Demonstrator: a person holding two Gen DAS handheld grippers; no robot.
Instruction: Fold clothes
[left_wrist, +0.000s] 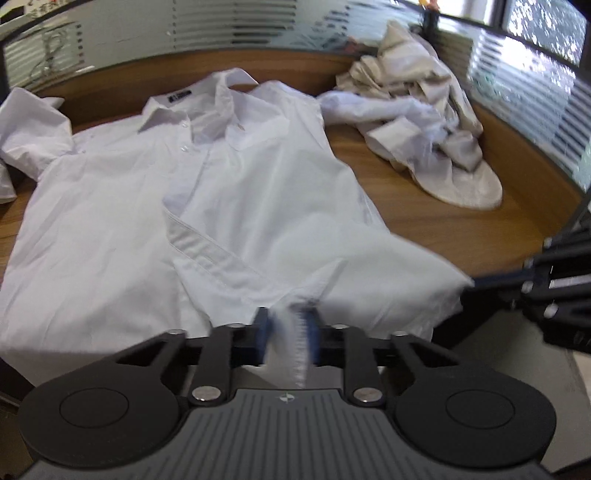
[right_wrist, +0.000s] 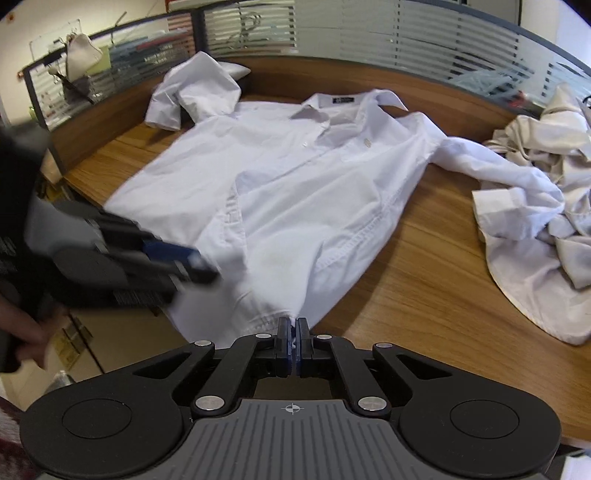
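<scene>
A white collared shirt (left_wrist: 229, 192) lies front up on the wooden table (left_wrist: 443, 221), collar at the far side and hem toward me. In the left wrist view my left gripper (left_wrist: 288, 332) is shut on a bunched fold of the hem, with cloth showing between its blue pads. From the right, my right gripper (left_wrist: 471, 286) pinches the hem's right corner. In the right wrist view my right gripper (right_wrist: 293, 332) is shut on the shirt (right_wrist: 295, 184) at the hem, lifted slightly off the table (right_wrist: 424, 288). Blurred, my left gripper (right_wrist: 208, 271) meets the hem on the left.
A crumpled pile of beige and white clothes (left_wrist: 424, 122) (right_wrist: 546, 206) sits at the table's right, with the shirt's right sleeve lying on it. A striped glass partition (right_wrist: 369, 37) runs behind the table. A person's hand (right_wrist: 26, 332) holds the left gripper's handle.
</scene>
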